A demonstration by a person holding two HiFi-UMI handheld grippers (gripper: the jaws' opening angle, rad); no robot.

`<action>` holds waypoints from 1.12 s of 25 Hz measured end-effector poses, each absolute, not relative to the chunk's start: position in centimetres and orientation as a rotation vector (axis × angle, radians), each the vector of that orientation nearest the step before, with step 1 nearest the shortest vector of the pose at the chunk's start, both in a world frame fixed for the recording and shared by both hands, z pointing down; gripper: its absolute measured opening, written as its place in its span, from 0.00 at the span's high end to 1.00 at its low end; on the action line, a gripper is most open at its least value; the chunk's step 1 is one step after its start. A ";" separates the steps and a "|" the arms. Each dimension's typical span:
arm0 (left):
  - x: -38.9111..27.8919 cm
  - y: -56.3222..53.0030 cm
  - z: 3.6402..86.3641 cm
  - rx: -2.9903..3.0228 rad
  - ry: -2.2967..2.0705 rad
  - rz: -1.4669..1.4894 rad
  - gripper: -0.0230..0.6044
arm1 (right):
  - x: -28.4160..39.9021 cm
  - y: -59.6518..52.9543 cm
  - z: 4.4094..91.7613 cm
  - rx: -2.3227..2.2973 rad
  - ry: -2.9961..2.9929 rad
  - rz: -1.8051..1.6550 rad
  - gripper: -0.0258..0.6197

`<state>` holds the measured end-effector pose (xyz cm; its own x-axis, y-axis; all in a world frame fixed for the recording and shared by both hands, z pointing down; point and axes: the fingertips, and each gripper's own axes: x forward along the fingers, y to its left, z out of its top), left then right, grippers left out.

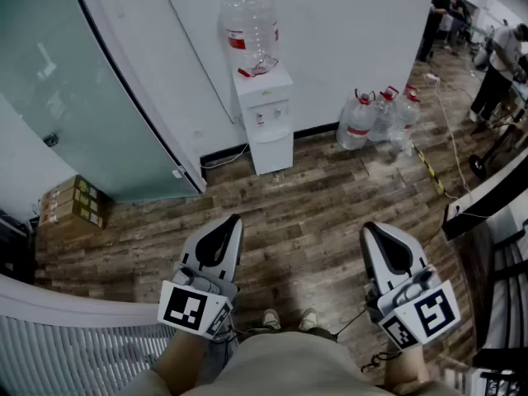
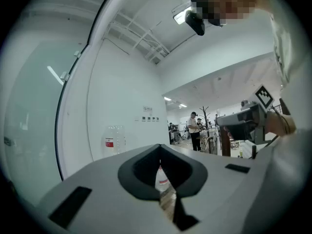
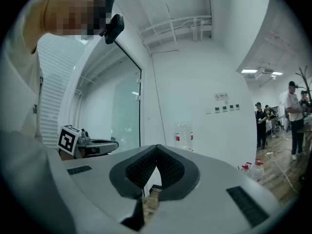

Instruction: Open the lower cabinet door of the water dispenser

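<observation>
The left tool [image 1: 236, 219] is closed, its 2 tips meeting, with nothing gripped; through the hollow behind the tips only floor [image 1: 313, 213] and a far jug show. The right tool [image 1: 368, 226] is closed just as tightly and is also empty. Both are held level, side by side and well apart from each other, pointing toward 12 o'clock over bare wooden floor.

The dispenser [image 1: 266, 122] stands against the white wall [image 1: 346, 31] at 12 o'clock from the left tool and about 11 o'clock from the right one, well apart from both. An upturned bottle [image 1: 250, 31] sits on top of it. The door [image 1: 272, 148] is the lower front panel, and it looks closed; whether it has a handle is too small to tell. At 3 o'clock of the dispenser 3 jugs [image 1: 379, 118] stand on the floor; at its 8 o'clock, past the glass partition [image 1: 74, 97], lies a box [image 1: 74, 200].

The task seems to be at its very start: the approach, with nothing touched yet. The next move likely calls for walking up to the dispenser, bringing 1 tool down to the door's height, parting its jaws and catching the door's free edge or handle before pulling outward.
</observation>
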<state>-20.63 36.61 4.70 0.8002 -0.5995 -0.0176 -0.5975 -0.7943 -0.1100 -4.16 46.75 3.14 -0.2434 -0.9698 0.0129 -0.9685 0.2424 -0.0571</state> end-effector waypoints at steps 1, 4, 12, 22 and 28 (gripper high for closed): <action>-20.5 36.7 4.8 -2.878 0.960 -0.031 0.96 | -4.1 46.9 3.2 -1.913 2.453 -0.088 0.95; -20.1 37.0 5.0 -2.885 0.959 -0.040 0.96 | -3.8 47.3 3.4 -1.906 2.450 -0.103 0.95; -17.9 38.0 5.5 -2.891 0.951 -0.067 0.96 | -1.7 48.1 4.0 -1.909 2.459 -0.115 0.95; -14.6 39.4 6.0 -2.847 0.981 -0.090 0.96 | 2.4 49.6 5.1 -1.918 2.497 -0.085 0.95; -12.6 40.6 7.1 -2.844 0.979 -0.113 0.95 | 4.6 48.7 8.1 -1.919 2.529 -0.123 0.95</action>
